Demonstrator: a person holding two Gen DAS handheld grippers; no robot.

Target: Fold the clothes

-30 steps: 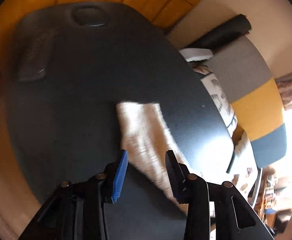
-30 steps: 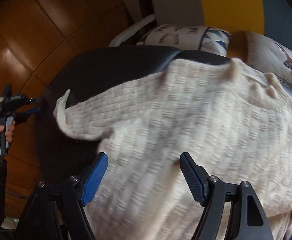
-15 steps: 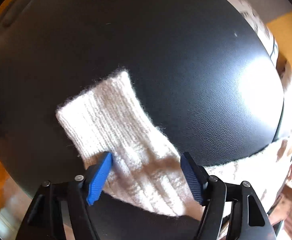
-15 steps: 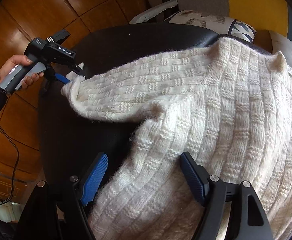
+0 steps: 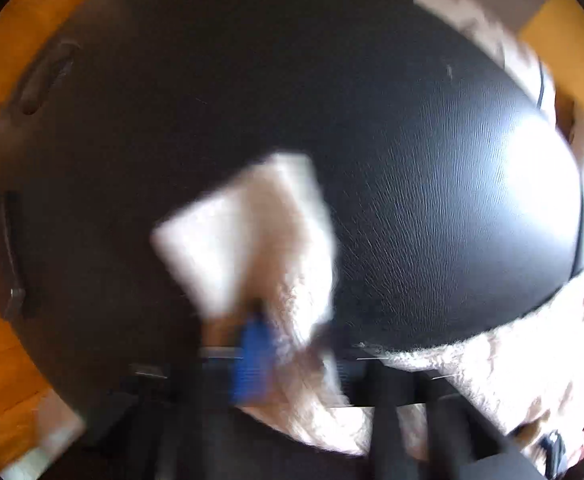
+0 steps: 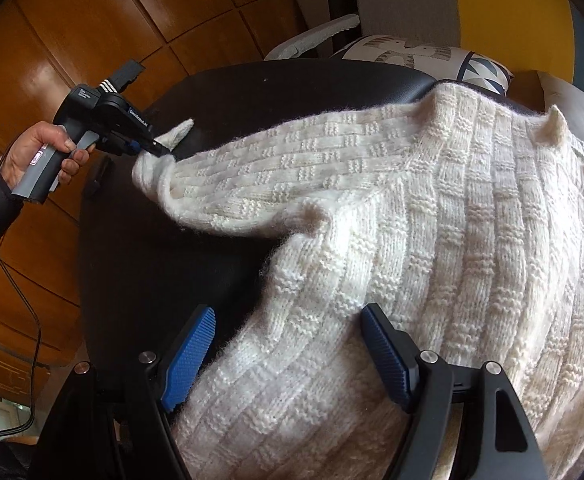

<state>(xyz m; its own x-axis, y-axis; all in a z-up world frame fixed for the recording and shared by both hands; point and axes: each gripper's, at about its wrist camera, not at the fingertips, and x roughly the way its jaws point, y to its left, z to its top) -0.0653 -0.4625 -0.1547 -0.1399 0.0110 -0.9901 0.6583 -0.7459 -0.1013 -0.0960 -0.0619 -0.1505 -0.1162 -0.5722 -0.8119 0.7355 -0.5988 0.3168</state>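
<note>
A cream knit sweater [image 6: 431, 240] lies spread on a black leather table [image 6: 140, 264]. Its sleeve [image 6: 252, 172] stretches out to the left. My left gripper [image 6: 156, 150] is shut on the sleeve cuff [image 6: 152, 168] and lifts it slightly. In the blurred left wrist view the cuff [image 5: 248, 232] sticks out past the closed left gripper [image 5: 288, 344]. My right gripper [image 6: 288, 344] is open and empty, hovering just above the sweater's body near its left edge.
Patterned cushions [image 6: 407, 50] and a grey, yellow and blue sofa back [image 6: 503, 4] lie beyond the table's far edge. A wooden floor [image 6: 72, 24] surrounds the table on the left. A cable [image 6: 20, 288] hangs from the left hand.
My left gripper has closed on the sleeve cuff, which was between its open jaws before, and the left view is now blurred by motion. My right gripper has stayed open over the sweater.
</note>
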